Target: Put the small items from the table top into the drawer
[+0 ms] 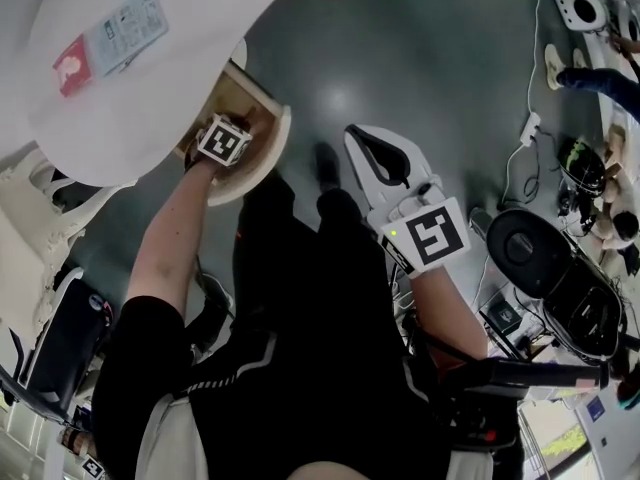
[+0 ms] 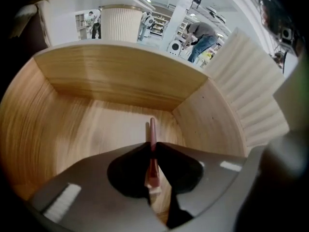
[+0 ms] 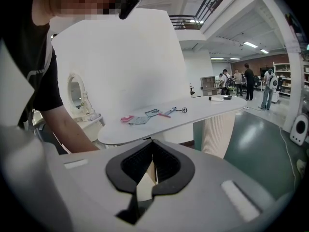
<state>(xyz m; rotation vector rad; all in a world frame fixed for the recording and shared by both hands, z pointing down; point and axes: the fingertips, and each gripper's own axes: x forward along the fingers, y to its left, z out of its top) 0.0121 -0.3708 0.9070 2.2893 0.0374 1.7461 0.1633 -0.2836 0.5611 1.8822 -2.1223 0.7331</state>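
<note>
Release looks like the step in hand. My left gripper (image 2: 152,145) is clamped narrowly on a thin pink-red stick (image 2: 152,128), which passes between the pads and pokes out past the tips. It points steeply down into the curved light-wood drawer (image 2: 120,79). The stick's long axis runs along the jaws' own line, so its free end leads toward the drawer's bare floor with the side walls well apart on either side. I cannot tell whether that end touches the wood yet.

What matters next is that the floor lies dead ahead of the stick. If I part the jaws here, I judge it would drop end first and topple flat inside, so tilting it lower first would be gentler.

My right gripper (image 3: 152,146) has its jaws together on nothing. It is held well away from the drawer, facing the white oval table top (image 3: 203,114), where cards and a pen (image 3: 169,111) wait.
</note>
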